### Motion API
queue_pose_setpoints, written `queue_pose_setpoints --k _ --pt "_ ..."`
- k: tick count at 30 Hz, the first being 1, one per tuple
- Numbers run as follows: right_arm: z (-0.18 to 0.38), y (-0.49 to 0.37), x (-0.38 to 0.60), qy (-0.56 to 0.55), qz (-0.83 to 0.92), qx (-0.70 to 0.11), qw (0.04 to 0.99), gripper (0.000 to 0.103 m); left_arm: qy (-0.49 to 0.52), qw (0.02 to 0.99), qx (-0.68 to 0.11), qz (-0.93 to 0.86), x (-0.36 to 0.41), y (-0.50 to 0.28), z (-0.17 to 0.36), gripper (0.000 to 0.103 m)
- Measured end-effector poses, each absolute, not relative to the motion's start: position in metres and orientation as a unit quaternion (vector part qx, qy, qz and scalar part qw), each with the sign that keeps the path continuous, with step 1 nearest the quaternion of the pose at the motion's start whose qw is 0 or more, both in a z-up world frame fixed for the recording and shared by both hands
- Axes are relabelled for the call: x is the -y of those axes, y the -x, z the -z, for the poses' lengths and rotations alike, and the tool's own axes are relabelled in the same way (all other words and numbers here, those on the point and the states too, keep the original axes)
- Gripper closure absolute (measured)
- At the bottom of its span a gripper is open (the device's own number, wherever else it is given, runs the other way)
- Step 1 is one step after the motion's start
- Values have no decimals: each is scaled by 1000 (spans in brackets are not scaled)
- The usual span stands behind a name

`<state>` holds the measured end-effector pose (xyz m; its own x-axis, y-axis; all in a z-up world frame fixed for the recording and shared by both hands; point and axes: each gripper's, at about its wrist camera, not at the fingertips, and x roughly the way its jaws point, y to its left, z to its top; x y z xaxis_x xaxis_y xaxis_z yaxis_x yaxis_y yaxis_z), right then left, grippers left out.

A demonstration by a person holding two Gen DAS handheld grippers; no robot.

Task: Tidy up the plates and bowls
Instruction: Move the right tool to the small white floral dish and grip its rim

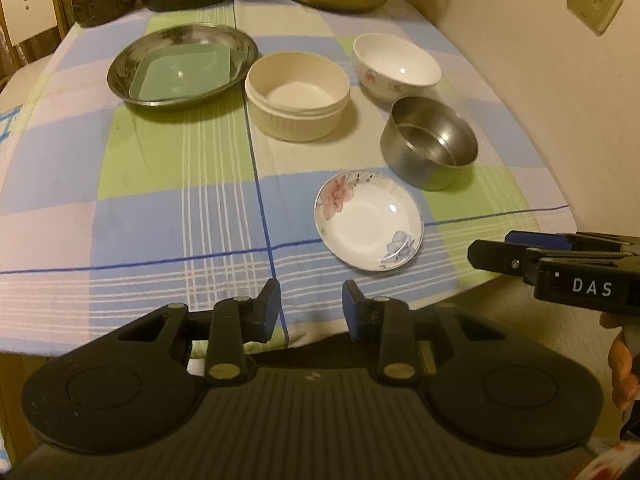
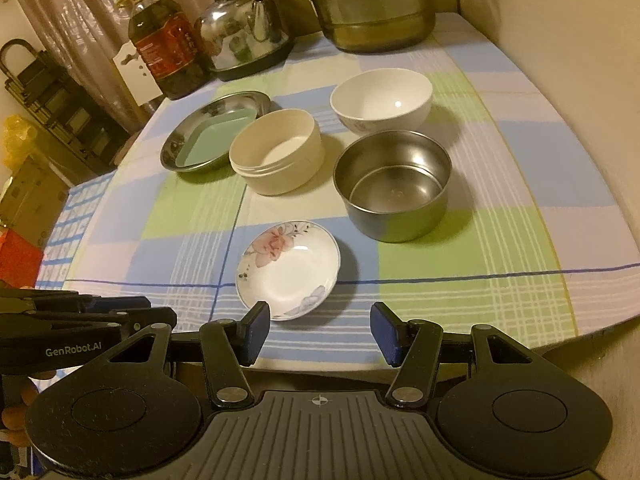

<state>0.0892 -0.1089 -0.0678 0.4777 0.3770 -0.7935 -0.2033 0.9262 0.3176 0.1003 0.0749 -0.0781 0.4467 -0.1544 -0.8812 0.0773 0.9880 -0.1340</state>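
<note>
A small flowered saucer (image 1: 369, 220) (image 2: 289, 269) lies near the table's front edge. Behind it stand a steel bowl (image 1: 430, 147) (image 2: 394, 184), a cream round container (image 1: 297, 95) (image 2: 276, 151) and a white flowered bowl (image 1: 396, 67) (image 2: 382, 101). A steel plate (image 1: 128, 68) (image 2: 176, 142) at the back left holds a green square dish (image 1: 182, 74) (image 2: 216, 138). My left gripper (image 1: 311, 307) hovers open and empty above the front edge, left of the saucer. My right gripper (image 2: 320, 332) is open and empty, just in front of the saucer; it shows side-on in the left wrist view (image 1: 492, 250).
A checked cloth (image 1: 160, 200) (image 2: 500, 240) covers the table. At the back stand an oil bottle (image 2: 164, 46), a steel kettle (image 2: 244, 32) and a large steamer pot (image 2: 372, 4). A wall with a socket (image 1: 594, 2) runs along the right side.
</note>
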Motion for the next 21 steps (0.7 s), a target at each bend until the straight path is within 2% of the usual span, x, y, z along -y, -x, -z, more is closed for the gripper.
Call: queue_pose_setpoints --k 21 --pt "91 -109 109 -93 -162 -493 850 47 54 835 -543 69 -80 -125 103 73"
